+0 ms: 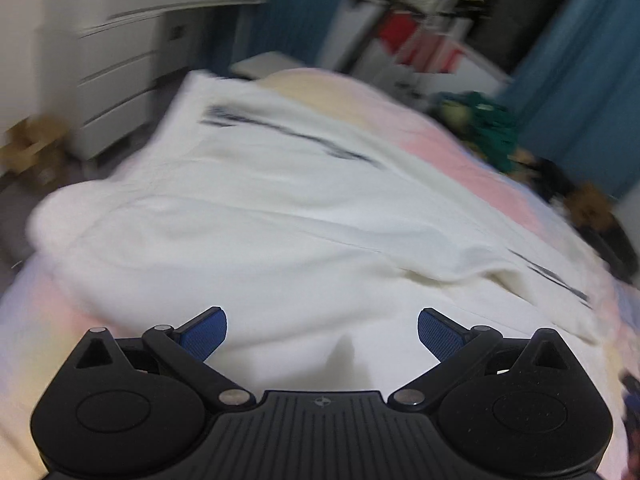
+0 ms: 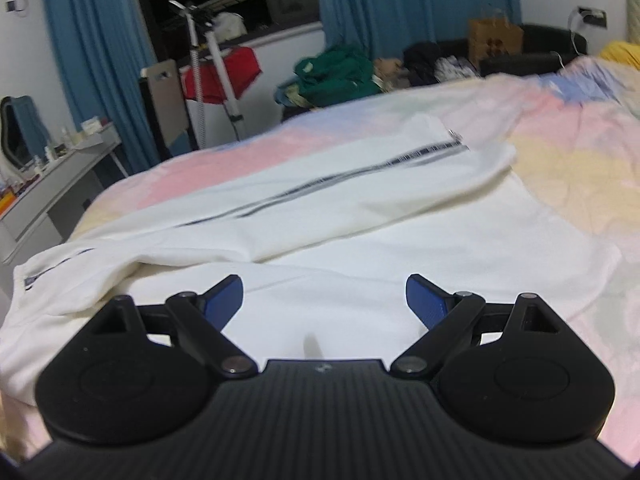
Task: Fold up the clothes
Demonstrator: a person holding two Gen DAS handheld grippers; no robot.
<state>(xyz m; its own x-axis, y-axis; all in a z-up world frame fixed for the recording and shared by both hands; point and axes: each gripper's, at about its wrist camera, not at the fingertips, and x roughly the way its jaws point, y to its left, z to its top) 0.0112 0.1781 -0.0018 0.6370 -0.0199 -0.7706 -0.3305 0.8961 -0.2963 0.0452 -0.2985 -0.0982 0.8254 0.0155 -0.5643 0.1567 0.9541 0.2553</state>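
now both grippers hover over the white garment (image 2: 320, 216) spread on the pastel bedspread (image 2: 560, 168), left gripper (image 1: 322, 336) and right gripper (image 2: 324, 300) wide open, holding nothing; each should pinch one single hem layer, evenly.

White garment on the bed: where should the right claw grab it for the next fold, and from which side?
Probably the free cuff end of the folded-over sleeve on the white garment. It lies flat on top with an exposed edge, so the open right claw could come in low from the near right side and pinch the edge.
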